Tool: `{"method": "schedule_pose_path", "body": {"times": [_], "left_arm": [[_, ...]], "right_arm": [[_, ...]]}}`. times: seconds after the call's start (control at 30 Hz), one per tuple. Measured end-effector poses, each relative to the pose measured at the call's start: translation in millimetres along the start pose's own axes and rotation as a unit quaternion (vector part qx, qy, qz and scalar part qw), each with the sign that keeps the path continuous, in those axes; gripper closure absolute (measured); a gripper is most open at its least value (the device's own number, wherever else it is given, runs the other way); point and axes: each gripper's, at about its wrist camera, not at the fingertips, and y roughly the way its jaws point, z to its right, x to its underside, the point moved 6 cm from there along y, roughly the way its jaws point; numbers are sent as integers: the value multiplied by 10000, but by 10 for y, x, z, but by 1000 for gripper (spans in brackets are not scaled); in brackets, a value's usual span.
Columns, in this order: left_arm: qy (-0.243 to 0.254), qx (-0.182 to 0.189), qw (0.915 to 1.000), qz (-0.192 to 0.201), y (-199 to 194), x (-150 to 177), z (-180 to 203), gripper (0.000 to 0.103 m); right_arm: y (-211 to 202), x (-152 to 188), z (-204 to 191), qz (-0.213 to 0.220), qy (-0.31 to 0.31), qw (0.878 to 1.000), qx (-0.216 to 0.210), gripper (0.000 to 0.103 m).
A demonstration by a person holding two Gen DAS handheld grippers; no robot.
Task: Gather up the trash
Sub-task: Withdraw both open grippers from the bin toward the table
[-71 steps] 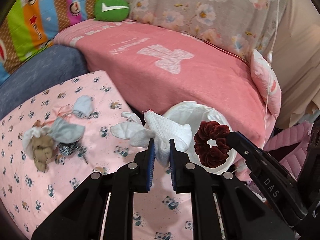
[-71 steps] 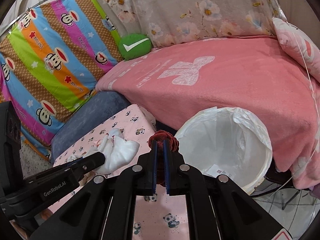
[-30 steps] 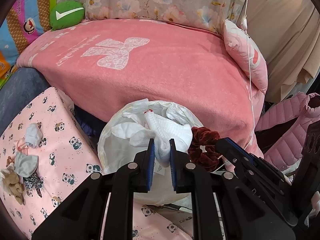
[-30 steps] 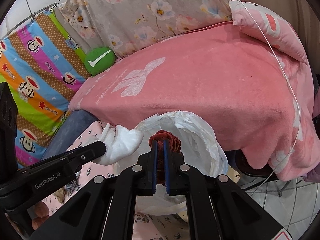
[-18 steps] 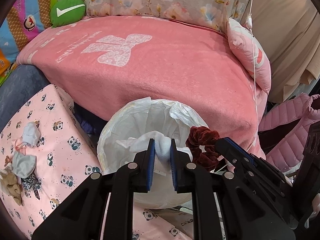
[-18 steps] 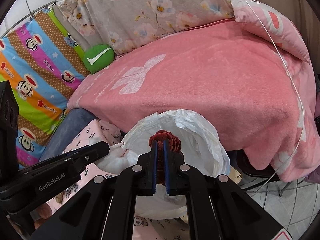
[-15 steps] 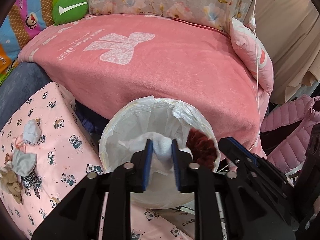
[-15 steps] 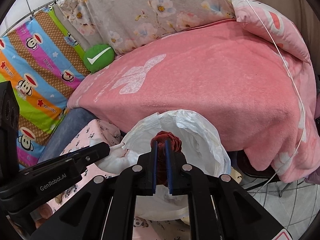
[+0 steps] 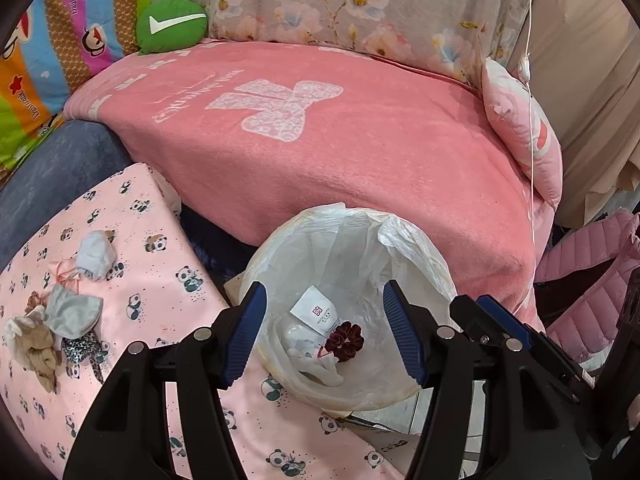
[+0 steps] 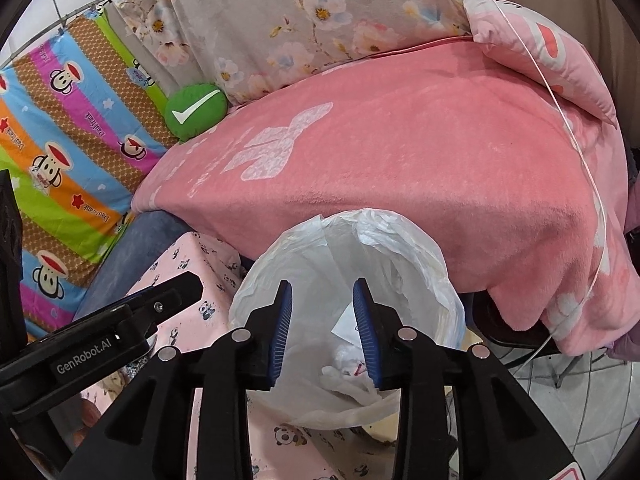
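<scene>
Jaws of both the left gripper (image 9: 322, 330) and right gripper (image 10: 322, 330) are opening, empty (nothing between them); maroon scrunchie (image 9: 344, 336) and white cloth (image 9: 312, 354) lie inside the lined bin (image 9: 424, 256).

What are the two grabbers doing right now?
Left gripper: jaws opening, nothing between them.
Right gripper: jaws opening, nothing between them.

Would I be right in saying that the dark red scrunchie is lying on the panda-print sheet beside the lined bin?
Not quite: the dark red scrunchie lies inside the lined bin, at the bottom next to a white cloth, not on the panda-print sheet. The left wrist view shows it.
</scene>
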Motion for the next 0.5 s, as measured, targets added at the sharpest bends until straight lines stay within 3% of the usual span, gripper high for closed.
{"method": "schedule_pose_path", "body": {"times": [0.5], "left_arm": [[-466,-196,9986,133,-290,198,-432,45]], "right_arm": [[-122,233,-269,-110,-235,9997,-31,64]]}}
